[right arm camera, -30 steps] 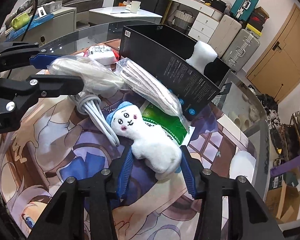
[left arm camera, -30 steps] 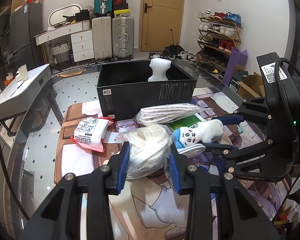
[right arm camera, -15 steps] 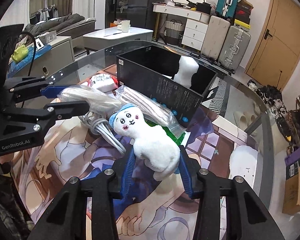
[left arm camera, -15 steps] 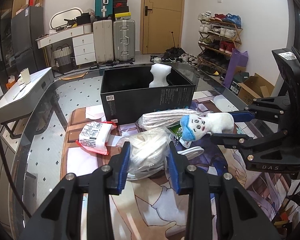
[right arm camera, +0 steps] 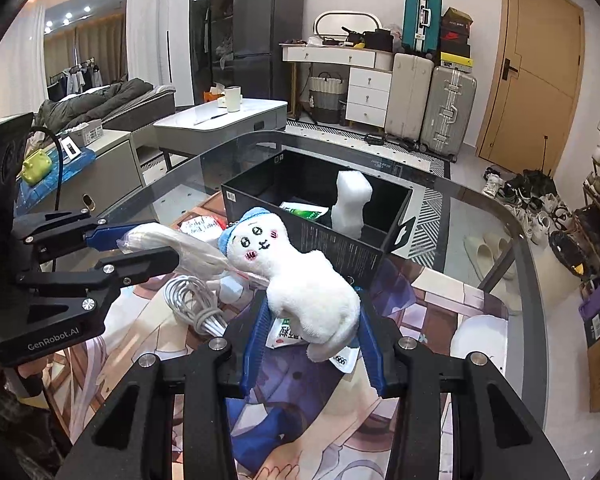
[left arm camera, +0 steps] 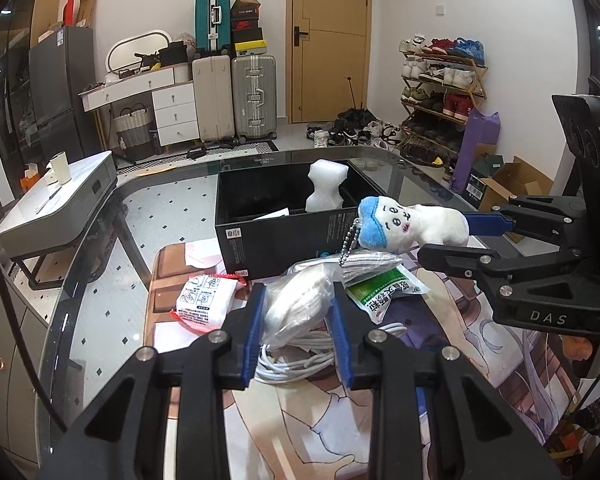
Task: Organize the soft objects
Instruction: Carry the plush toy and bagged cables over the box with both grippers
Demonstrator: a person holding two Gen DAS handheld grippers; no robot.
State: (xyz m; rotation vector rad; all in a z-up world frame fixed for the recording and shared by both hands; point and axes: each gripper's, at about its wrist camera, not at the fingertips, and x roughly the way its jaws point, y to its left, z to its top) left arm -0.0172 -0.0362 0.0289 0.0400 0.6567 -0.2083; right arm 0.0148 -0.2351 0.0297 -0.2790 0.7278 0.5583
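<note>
My right gripper is shut on a white plush toy with a blue cap, held in the air in front of the open black box. In the left wrist view that toy hangs sideways from the right gripper, its bead chain dangling. My left gripper is closing on a clear plastic bag of white soft material, with its pads pressing the bag's sides. The left gripper also shows at the left of the right wrist view. A white foam piece stands inside the box.
On the printed mat lie a coiled white cable, a green and white packet, a red-edged white packet and a second clear bag. The glass table's curved edge runs on the right, with floor beyond.
The right gripper has lifted the plush toy off the mat and rolled it sideways, level with the box rim. The left gripper kept its place and squeezed the bag a little tighter.
</note>
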